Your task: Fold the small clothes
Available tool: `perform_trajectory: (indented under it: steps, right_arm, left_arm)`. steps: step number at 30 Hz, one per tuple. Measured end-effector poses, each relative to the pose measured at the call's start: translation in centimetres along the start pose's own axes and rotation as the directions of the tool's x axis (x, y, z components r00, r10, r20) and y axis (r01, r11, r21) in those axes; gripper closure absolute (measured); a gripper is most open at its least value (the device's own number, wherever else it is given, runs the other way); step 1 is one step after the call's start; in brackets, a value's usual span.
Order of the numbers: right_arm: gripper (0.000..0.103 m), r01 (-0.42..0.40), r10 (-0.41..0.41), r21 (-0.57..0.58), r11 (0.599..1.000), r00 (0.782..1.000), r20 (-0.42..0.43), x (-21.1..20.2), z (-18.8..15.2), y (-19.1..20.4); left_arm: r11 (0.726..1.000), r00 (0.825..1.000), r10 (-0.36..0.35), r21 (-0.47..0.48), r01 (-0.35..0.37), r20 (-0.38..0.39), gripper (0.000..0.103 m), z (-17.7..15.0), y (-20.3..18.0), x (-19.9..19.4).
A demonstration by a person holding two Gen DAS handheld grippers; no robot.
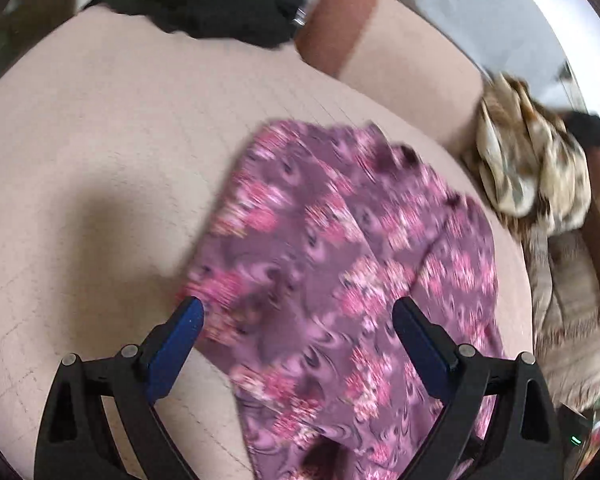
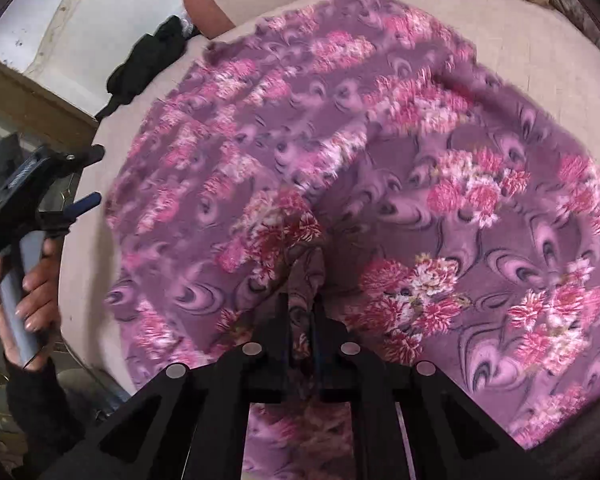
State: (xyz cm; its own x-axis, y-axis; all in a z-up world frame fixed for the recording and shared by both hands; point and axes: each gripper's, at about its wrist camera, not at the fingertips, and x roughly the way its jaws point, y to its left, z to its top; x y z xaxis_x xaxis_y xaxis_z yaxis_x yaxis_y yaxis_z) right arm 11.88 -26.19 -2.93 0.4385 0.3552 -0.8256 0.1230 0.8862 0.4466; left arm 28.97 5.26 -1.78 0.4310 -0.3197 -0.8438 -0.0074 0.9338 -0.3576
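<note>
A purple garment with pink flowers (image 1: 340,260) lies spread and rumpled on a beige cushioned surface (image 1: 100,160). My left gripper (image 1: 298,312) is open, with its blue-padded fingers standing wide over the garment's near left edge and nothing pinched between them. In the right wrist view the garment (image 2: 380,140) fills most of the frame. My right gripper (image 2: 304,304) is shut on a raised fold of it near the front edge. At the far left of that view a hand holds the left gripper (image 2: 94,178), off the cloth's left side.
A black garment (image 1: 220,4) lies at the far edge of the surface. A brown-and-cream patterned cloth (image 1: 532,172) is heaped at the right. A beige bolster with a brown end (image 1: 340,20) lies behind. Bare beige surface extends left of the purple garment.
</note>
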Motion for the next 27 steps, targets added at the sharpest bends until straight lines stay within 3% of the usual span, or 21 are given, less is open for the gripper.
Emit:
perform_trajectory:
  steps: [2, 5, 11, 12, 14, 16, 17, 22, 27]
  right_arm:
    - [0.094, -0.066, 0.067, -0.015, 0.998, 0.996, 0.063, -3.2, 0.0, 0.3]
    - [0.094, -0.020, 0.021, -0.011, 1.000, 0.995, 0.100, -5.7, -0.4, -1.2]
    - [0.084, 0.060, -0.056, 0.086, 0.994, 0.997, -0.054, 0.0, -2.1, -6.4]
    - [0.079, 0.033, -0.029, 0.104, 0.994, 0.999, -0.033, -0.3, -2.1, -6.5]
    - [0.039, -0.009, 0.004, 0.095, 0.995, 0.999, 0.052, -2.5, -1.6, -5.9]
    - [0.029, -0.025, 0.020, 0.042, 0.999, 0.992, 0.124, -4.8, -0.2, -5.1]
    - [0.029, -0.032, 0.029, 0.021, 0.999, 0.990, 0.137, -5.4, 0.3, -4.8]
    - [0.028, -0.105, 0.112, -0.050, 0.993, 0.982, 0.154, -5.7, 8.5, -5.6]
    - [0.028, -0.073, 0.076, -0.046, 0.996, 0.994, 0.073, 0.6, 19.8, -8.3]
  left_arm:
    - [1.000, 1.000, 0.008, -0.015, -0.008, 0.013, 0.008, 0.1, 0.3, -0.3]
    - [0.999, 1.000, 0.007, -0.034, -0.006, 0.027, 0.008, 0.4, 0.6, -0.5]
    - [0.997, 0.996, 0.073, 0.012, -0.074, 0.041, 0.008, 0.4, 0.1, -0.4]
    - [0.995, 0.994, 0.096, 0.011, -0.097, 0.051, 0.008, 0.4, 0.2, -0.4]
    - [0.993, 0.991, 0.122, -0.005, -0.122, 0.062, 0.008, 0.4, 0.8, -0.5]
    - [0.991, 0.989, 0.135, -0.016, -0.135, 0.063, 0.008, 0.8, 1.1, -0.4]
    - [0.990, 0.988, 0.139, -0.014, -0.139, 0.066, 0.008, 0.9, 1.0, -0.3]
    - [0.999, 0.999, 0.052, 0.012, -0.052, 0.005, 0.008, 3.5, -0.2, 1.2]
    - [0.993, 0.993, 0.113, 0.028, -0.112, -0.040, 0.008, 7.9, -0.3, 5.7]
